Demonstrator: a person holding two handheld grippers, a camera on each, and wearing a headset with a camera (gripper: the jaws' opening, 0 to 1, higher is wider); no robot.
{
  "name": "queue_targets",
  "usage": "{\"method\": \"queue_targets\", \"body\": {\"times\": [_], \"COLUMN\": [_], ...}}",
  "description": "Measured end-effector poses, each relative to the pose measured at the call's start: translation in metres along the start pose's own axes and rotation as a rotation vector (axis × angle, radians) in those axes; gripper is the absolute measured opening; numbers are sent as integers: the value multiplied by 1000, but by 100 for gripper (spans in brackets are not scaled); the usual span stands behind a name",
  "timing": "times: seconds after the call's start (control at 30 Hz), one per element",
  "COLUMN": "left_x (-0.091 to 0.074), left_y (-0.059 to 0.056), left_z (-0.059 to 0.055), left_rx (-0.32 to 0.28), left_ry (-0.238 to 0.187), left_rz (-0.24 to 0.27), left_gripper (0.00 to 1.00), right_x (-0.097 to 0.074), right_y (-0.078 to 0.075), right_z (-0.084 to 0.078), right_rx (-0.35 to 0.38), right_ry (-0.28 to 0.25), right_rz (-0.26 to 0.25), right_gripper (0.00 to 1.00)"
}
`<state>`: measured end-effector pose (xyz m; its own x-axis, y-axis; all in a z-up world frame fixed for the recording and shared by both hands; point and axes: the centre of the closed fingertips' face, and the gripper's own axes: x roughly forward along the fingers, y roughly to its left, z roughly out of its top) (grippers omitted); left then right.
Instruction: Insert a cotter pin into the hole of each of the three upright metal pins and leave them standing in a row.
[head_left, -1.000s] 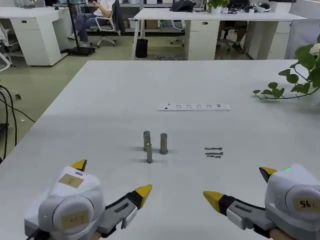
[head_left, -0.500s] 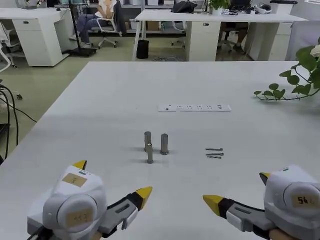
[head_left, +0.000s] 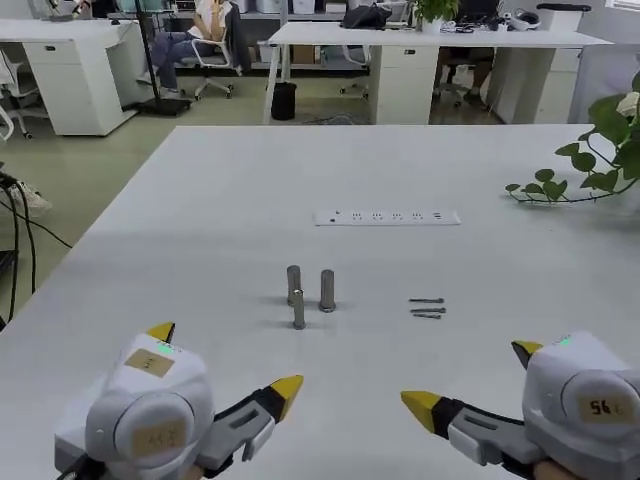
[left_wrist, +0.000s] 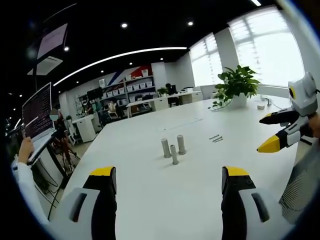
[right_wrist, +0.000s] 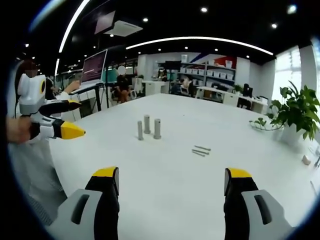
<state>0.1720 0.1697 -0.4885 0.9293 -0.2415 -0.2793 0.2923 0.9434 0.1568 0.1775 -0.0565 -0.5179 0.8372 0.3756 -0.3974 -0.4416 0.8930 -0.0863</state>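
On the white bench (head_left: 200, 200), the left gripper (head_left: 225, 356) and right gripper (head_left: 470, 374) sit at the bottom of the frame, fingers (head_left: 283, 386) spread and empty, the three upright metal pins (head_left: 305, 290) cluster at centre, and the cotter pins (head_left: 427, 307) (long axes left-to-right) lie right of centre, nearer the right gripper.

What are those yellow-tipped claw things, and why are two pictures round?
They are two tongs-like grippers that a person holds, one in each hand. The left gripper and right gripper are both open, holding nothing. The square picture comes from a camera on the person's head. Each round picture comes from a camera riding on one gripper, looking out between its jaws. On the white table stand three metal pins, close together; three thin cotter pins lie to their right. Farther back are a power strip and a plant.
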Motion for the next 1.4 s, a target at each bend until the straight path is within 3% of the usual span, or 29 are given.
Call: {"method": "queue_targets", "body": {"times": [0.33,0.43,0.8,1.2,1.4], "left_x": [0,0,0,-2,-2], "left_y": [-1,-2,-4,-16,-17], "left_z": [0,0,0,-5,-7], "left_rx": [-2,-2,0,-2,3], "left_ry": [-2,-1,-2,13,21], "left_rz": [-2,-4,-11,-37,-34], "left_gripper": [86,86,86,84,83], "right_x": [0,-1,0,-1,-2], "right_y": [-1,2,3,-4,-6], "right_z": [2,12,11,8,8], "right_rx": [-8,-17,-26,-12,4], "right_ry": [-9,-64,-53,-56,-59], "right_rz": [-4,10,15,5,3], "right_gripper": [83,83,86,87,87]}}
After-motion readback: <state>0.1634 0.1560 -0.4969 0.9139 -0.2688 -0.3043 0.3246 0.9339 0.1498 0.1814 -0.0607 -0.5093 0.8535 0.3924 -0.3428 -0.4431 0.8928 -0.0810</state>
